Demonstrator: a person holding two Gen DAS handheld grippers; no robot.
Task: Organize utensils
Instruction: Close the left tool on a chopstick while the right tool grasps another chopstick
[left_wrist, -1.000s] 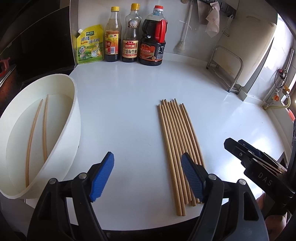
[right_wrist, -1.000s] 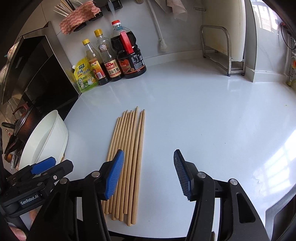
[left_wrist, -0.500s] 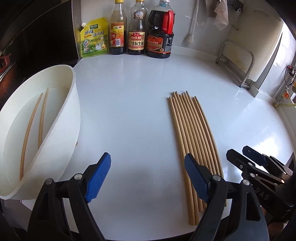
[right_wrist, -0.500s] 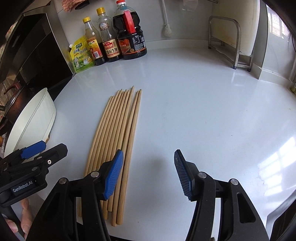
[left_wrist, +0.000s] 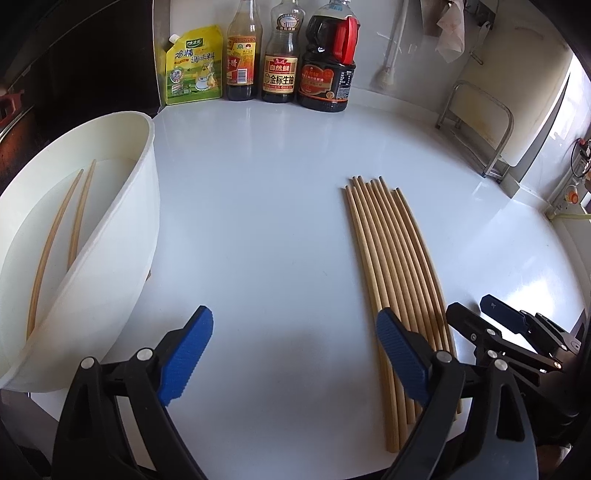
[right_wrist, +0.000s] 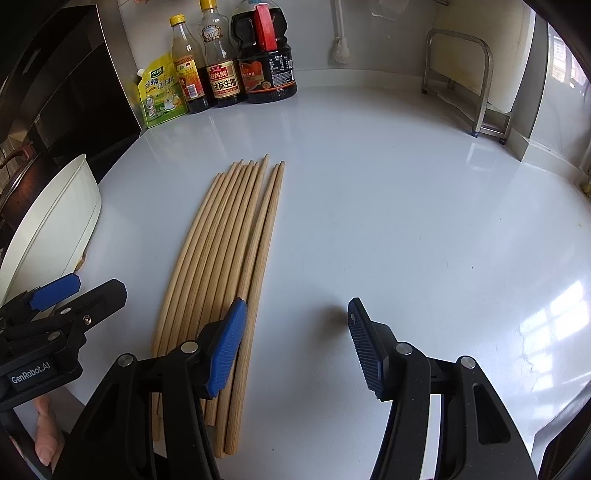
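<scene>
A white tabletop (left_wrist: 277, 206) carries a white basin (left_wrist: 122, 236) at left holding two chopsticks (left_wrist: 62, 229). A row of wooden chopsticks (left_wrist: 391, 251) lies at centre. The left gripper (left_wrist: 293, 354), its jaws just widened, hovers empty. The right gripper (right_wrist: 293, 341) stands open, its left pad seemingly above the row.

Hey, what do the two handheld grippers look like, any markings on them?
Both are black plastic clamps with silver rivets and ribbed blue finger pads. The left gripper shows white "GenRobot.AI" lettering on its body in the right wrist view. The right gripper shows no readable marking.
</scene>
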